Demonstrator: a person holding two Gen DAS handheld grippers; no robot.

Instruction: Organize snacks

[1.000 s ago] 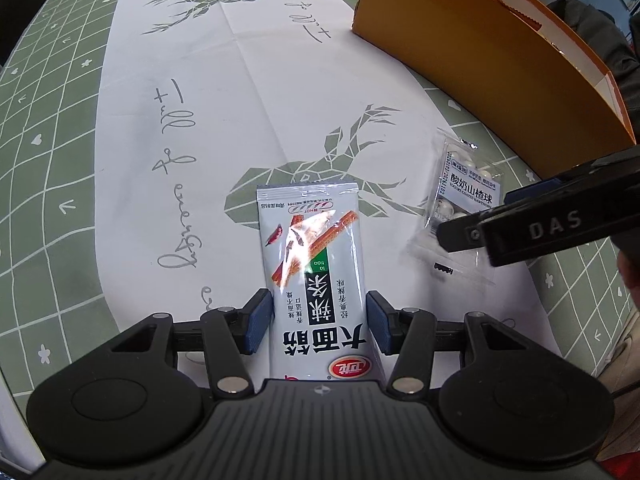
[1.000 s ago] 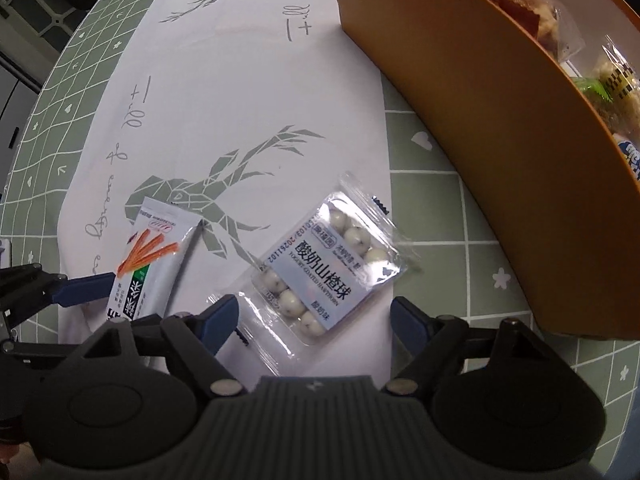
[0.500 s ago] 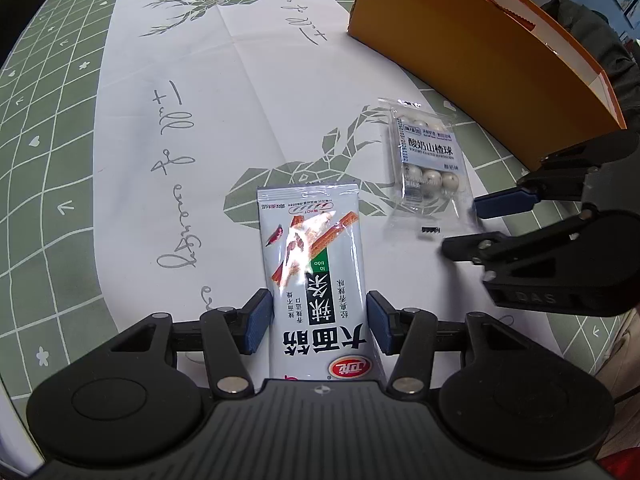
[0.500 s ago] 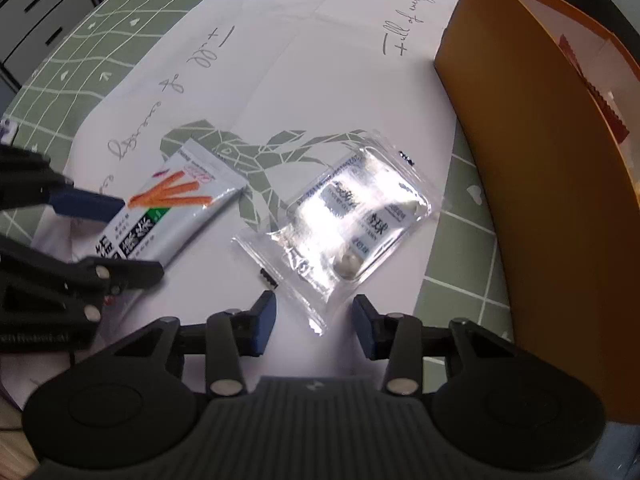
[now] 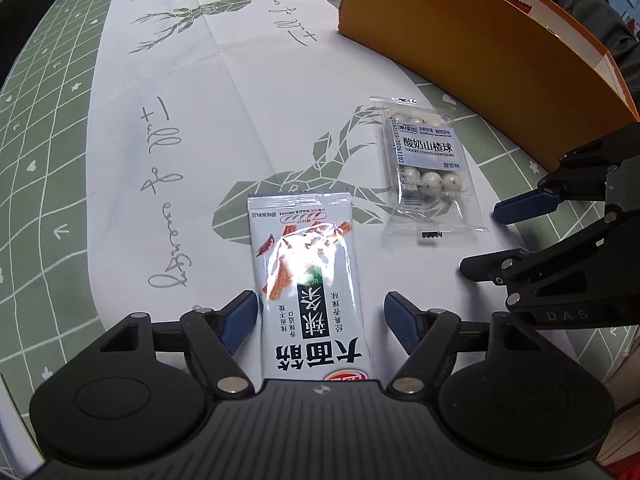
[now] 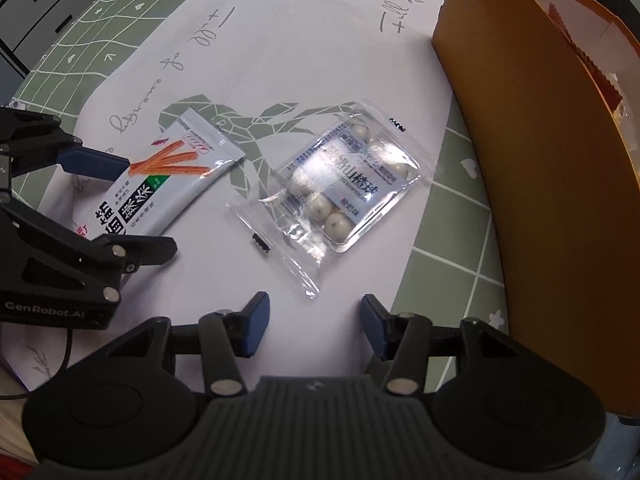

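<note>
The left hand-held gripper [image 5: 322,320] points steeply down at the surface [image 5: 224,92], and its jaws are opening: the blue pads stand apart on both sides of the spicy strip packet [image 5: 308,280], with a clear gap on the right side, and on the left the pad is just beside the packet edge, so nothing is clamped. The packet lies flat on the white cloth with the deer print, its lower end between the two fingers. The right hand-held gripper [image 6: 314,326] is also opening, and nothing is between its pads; the hawthorn ball pack [image 6: 340,196] lies just beyond its fingertips, flat on the cloth, with one transparent corner pointing toward the gap. To the right of both snacks stands the orange box [image 6: 532,184], near the pack but not touching it, and some other snacks can be seen inside over its wall. I judge that both snacks are light and thin. The strip packet is a glossy soft foil, so it may slip or bend; it seems better to take it across its narrow width near the lower end, where the pads already are. The ball pack is a slippery clear film with hard round pieces inside a tray; the flat sealed margin is thin and hard to lift from the cloth, so a hold across the raised tray part looks safer.
</note>
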